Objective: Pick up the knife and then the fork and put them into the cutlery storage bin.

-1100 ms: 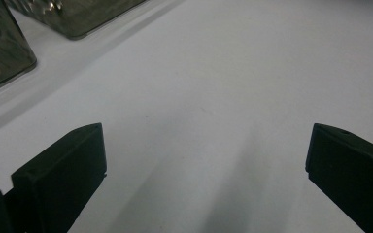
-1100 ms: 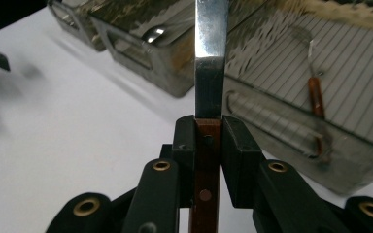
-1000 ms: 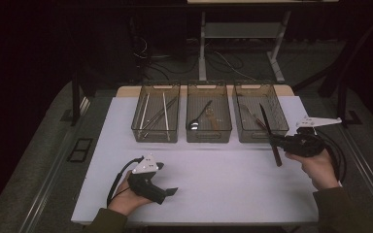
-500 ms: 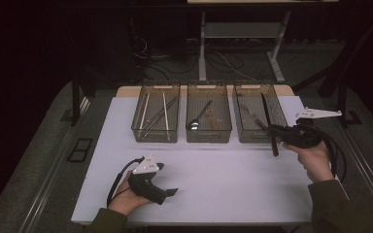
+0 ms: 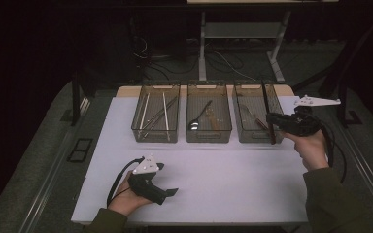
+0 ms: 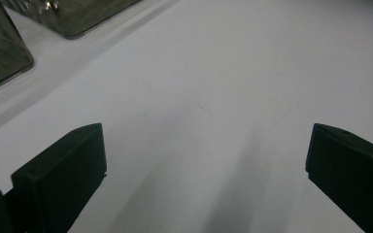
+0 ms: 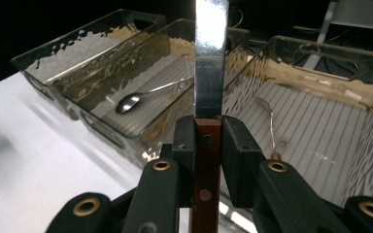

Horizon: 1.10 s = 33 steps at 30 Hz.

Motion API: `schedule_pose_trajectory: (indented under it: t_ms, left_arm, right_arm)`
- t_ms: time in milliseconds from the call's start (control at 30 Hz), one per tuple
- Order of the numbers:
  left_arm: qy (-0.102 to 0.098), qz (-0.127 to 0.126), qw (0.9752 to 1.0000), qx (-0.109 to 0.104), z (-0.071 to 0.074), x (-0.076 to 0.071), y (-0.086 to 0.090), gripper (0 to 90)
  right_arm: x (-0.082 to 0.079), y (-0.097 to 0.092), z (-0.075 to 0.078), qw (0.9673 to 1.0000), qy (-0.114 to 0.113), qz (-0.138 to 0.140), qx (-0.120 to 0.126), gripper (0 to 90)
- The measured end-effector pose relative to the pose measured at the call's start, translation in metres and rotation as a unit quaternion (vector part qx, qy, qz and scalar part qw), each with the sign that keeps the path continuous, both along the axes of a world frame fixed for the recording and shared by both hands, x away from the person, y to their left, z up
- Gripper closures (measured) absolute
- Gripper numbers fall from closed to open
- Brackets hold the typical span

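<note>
- Right gripper (image 5: 272, 119): jaws closed on the wooden handle of a knife (image 7: 211, 73), just where handle meets blade; a hand (image 5: 311, 145) holds it at the right edge of the tabletop (image 5: 233, 170).
- Knife position: it is carried above the near wall of the right bin (image 5: 255, 114), clear of the bin floor. In the high view its long axis runs near to far, handle end toward the near side and blade toward the far side; it appears to stand steeply, though the exact tilt cannot be told.
- Left gripper (image 6: 204, 160): jaws wide apart with nothing between them, resting in the other hand on the near left of the tabletop.
- Progress, as judged: sorting of cutlery seems well advanced. The left bin (image 5: 156, 114) holds chopsticks (image 5: 155, 114), the middle bin (image 5: 209, 114) a spoon (image 5: 196, 121), and the right bin already contains utensils. The bare tabletop carries no loose cutlery.
- Remaining, as judged: lowering the knife into the right bin and releasing it.
</note>
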State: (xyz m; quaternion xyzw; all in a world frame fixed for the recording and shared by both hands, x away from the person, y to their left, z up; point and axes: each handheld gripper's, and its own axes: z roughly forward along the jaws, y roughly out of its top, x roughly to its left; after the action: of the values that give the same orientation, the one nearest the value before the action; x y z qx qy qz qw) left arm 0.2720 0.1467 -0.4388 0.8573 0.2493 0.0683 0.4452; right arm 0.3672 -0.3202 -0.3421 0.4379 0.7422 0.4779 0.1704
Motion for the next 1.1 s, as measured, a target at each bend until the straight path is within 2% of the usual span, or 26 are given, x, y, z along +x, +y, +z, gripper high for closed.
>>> schedule_pose_trajectory:
  t_ms: [333,633,867,1100]
  left_arm:
    - [0.0,-0.001,1.0,0.0,0.0,0.0,-0.001,0.0]
    - [0.0,-0.002,1.0,0.002,0.0,0.0,-0.001,0.0]
    - [0.0,-0.003,1.0,0.0,0.0,0.0,-0.001,0.0]
    - [0.0,-0.004,1.0,-0.002,0.0,-0.001,-0.001,0.0]
  right_arm:
    - [0.019,0.002,0.004,0.9997,-0.006,-0.024,0.003,76.9]
    - [0.04,0.002,0.003,0.9982,-0.014,-0.058,0.007,76.9]
    - [0.055,0.006,-0.006,0.9973,-0.01,-0.073,-0.004,76.9]
    - [0.066,0.011,-0.024,0.9961,0.014,-0.083,-0.029,76.8]
